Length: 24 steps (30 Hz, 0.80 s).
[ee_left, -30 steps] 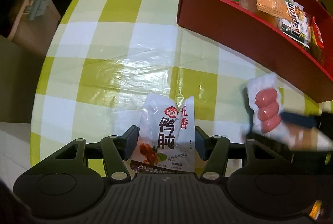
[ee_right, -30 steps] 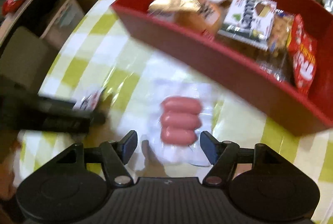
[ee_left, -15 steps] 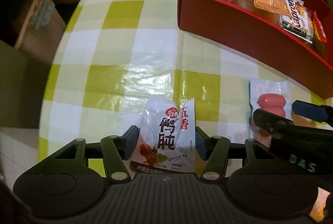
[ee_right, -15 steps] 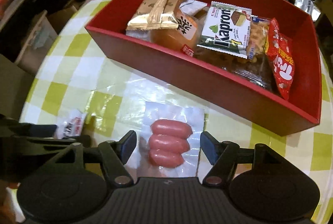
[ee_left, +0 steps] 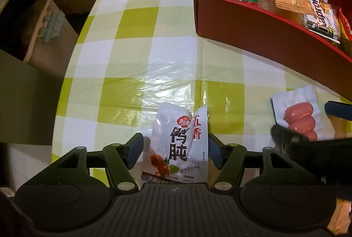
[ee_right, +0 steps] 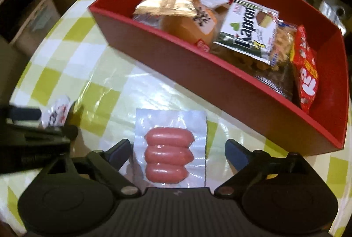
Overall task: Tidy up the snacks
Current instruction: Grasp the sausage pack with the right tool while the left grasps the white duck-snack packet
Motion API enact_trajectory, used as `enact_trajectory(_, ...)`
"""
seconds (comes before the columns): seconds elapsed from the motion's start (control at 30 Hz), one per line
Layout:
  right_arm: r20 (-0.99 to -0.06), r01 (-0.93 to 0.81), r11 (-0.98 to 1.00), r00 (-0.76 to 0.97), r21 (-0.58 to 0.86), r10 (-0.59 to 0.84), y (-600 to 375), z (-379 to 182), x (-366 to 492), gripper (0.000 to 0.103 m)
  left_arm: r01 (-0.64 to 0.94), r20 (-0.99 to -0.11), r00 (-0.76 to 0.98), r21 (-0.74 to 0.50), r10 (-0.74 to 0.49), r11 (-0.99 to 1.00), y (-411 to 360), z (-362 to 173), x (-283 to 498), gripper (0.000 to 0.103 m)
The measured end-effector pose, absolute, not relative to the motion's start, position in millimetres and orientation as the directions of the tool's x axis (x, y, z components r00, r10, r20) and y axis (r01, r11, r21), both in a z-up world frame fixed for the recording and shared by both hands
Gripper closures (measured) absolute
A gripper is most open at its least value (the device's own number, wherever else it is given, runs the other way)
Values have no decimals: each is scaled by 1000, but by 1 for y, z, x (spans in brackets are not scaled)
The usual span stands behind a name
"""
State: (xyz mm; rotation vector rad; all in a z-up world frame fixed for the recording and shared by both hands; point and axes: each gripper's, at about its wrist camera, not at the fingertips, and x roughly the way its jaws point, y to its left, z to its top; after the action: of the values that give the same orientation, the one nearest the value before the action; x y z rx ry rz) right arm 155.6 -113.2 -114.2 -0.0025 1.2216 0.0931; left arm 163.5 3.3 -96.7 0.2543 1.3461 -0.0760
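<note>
Worktop (ee_left: 140, 23): rounded edge, covered with a glossy cloth in a yellow-green and white check, creased and catching glare near the middle.

Lying directly on it:
- red box (ee_left: 259, 32), open-topped, at the far right side, with snack packets inside.
- white pouch (ee_left: 180, 138) with black and red lettering, near the close edge, left of the sausages.
- sausage pack (ee_right: 171, 149), clear vacuum wrap, three pink sausages side by side, flat on the cloth just in front of the box's near wall, not touching it.
</note>
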Motion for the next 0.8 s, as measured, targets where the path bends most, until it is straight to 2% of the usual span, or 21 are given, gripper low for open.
enact_trajectory(0.1, -935, -85, 996, 348, 38, 66, -112, -111, 152, 13, 212, -966, 237, 153, 101, 965, 2, -97, 162, 31)
enact_trajectory(0.13, -933, -89, 995, 353, 35, 65, -110, -110, 149, 23, 217, -966, 238, 153, 100, 964, 1, -97, 162, 31)
enact_trajectory(0.17, -933, -93, 995, 357, 25, 57, -110, -108, 147, 26, 218, -966, 239, 155, 101, 964, 0, -97, 161, 31)
enact_trajectory(0.27, -933, -102, 995, 356, 19, 55, -111, -108, 140, 26, 213, -966, 235, 156, 105, 964, -1, -96, 160, 27)
enact_trajectory(0.6, -925, -80, 996, 374, 31, 59, -129, -92, 133, 26, 175, -978, 200, 87, 51, 981, 10, -98, 168, 27)
enact_trajectory(0.73, -928, -86, 996, 367, 35, 64, -131, -91, 131, 26, 146, -983, 182, 49, 22, 988, 22, -102, 173, 20)
enact_trajectory(0.8, -927, -86, 996, 370, 35, 65, -132, -90, 132, 26, 138, -984, 180, 23, -2, 990, 28, -103, 174, 21)
